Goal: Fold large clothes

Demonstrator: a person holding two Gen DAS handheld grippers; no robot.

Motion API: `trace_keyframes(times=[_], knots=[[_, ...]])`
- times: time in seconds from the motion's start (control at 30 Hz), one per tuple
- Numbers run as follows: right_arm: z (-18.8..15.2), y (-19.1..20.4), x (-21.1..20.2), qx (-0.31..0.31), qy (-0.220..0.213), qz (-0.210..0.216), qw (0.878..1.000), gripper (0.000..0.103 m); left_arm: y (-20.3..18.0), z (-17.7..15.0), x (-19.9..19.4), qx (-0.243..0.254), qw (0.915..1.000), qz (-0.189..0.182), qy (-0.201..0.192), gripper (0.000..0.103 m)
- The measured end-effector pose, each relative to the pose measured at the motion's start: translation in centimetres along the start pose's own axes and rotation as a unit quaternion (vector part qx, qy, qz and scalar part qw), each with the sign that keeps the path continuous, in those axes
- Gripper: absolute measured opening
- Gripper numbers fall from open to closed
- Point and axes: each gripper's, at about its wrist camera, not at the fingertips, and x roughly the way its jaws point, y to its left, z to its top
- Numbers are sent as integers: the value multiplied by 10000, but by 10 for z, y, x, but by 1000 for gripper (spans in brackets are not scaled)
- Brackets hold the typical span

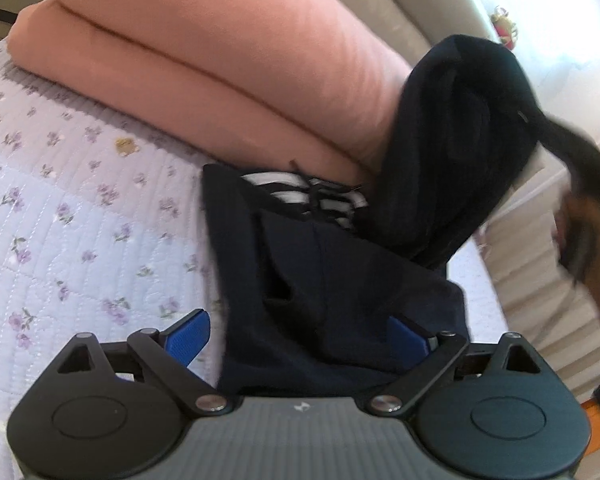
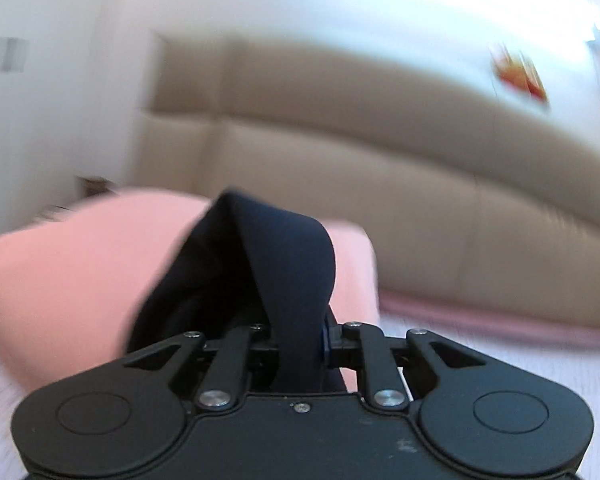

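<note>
A dark navy garment (image 1: 340, 288) with a black-and-white striped lining (image 1: 296, 194) lies on the bed. My left gripper (image 1: 300, 340) is open, its blue pads (image 1: 190, 340) wide apart, and the garment's near edge lies between them. My right gripper (image 2: 300, 344) is shut on a fold of the navy garment (image 2: 276, 264) and holds it up off the bed. In the left wrist view that lifted part (image 1: 472, 140) hangs at the right, pulled toward a blurred hand (image 1: 584, 240).
A folded pink blanket (image 1: 204, 64) lies across the back of the floral quilted bedcover (image 1: 60, 208); it also shows in the right wrist view (image 2: 80, 280). A beige padded headboard (image 2: 380, 168) stands behind. The bed edge is at the right.
</note>
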Motion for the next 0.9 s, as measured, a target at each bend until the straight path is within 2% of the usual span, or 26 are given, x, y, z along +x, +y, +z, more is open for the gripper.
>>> trace_keyframes(times=[0.07,0.1,0.13,0.17,0.2,0.3,0.33,0.4,0.43,0.5,0.57,0.63,0.7,0.77,0.8,0.83,0.87,0.9], knots=[[-22,8,-52,-407,-215,319,9984,23,-7,1,-9,30,9999,-87,-104,97],[-40,12,-79,-690,-168,475,9963,40,-11,1,-16,66,9997,-124,-191,98],[-60,14,-98,-943,3,693,9931,72,-14,1,-20,96,9995,-143,-254,99],[-79,17,-107,-1148,315,848,9893,86,-16,1,-24,121,9994,-150,-302,100],[-103,19,-119,-1374,813,1047,9816,93,-19,1,-27,133,9992,-161,-335,101],[-161,18,-138,-1604,1963,1487,9558,91,-20,0,-23,-49,9995,-265,-193,102],[-175,14,-142,-1495,2200,1517,9520,91,-19,0,-17,-133,9993,-342,-61,102],[-189,-1,-140,-754,2452,1466,9554,91,-19,0,-1,-271,9984,-447,221,102],[-193,-12,-132,-147,2588,1545,9534,92,-21,0,8,-345,9975,-478,381,102],[-200,-37,-123,1129,2626,1836,9405,93,-25,0,27,-486,9951,-574,642,102],[-207,-58,-115,2064,2519,2137,9210,94,-30,-3,44,-522,9928,-618,886,102],[-216,-64,-116,2485,2426,1822,9199,97,-38,-9,61,-406,9916,-494,1126,102],[-224,-61,-96,2640,2797,1248,9146,97,-45,-21,74,-233,9904,-273,1339,100],[-241,-55,-76,2728,3248,1097,8989,96,-51,-30,85,-85,9893,-79,1456,98],[-246,-53,-68,2811,3361,1144,8916,85,-54,-33,88,7,9897,-36,1429,86],[-251,-50,-65,2937,3386,1236,8853,70,-57,-36,89,141,9907,17,1353,66],[-250,-45,-69,3006,3216,1308,8883,3,-63,-37,89,266,9901,186,1368,10],[-241,-39,-77,2919,3031,1132,9001,3,-66,-36,87,278,9907,248,1309,12]])
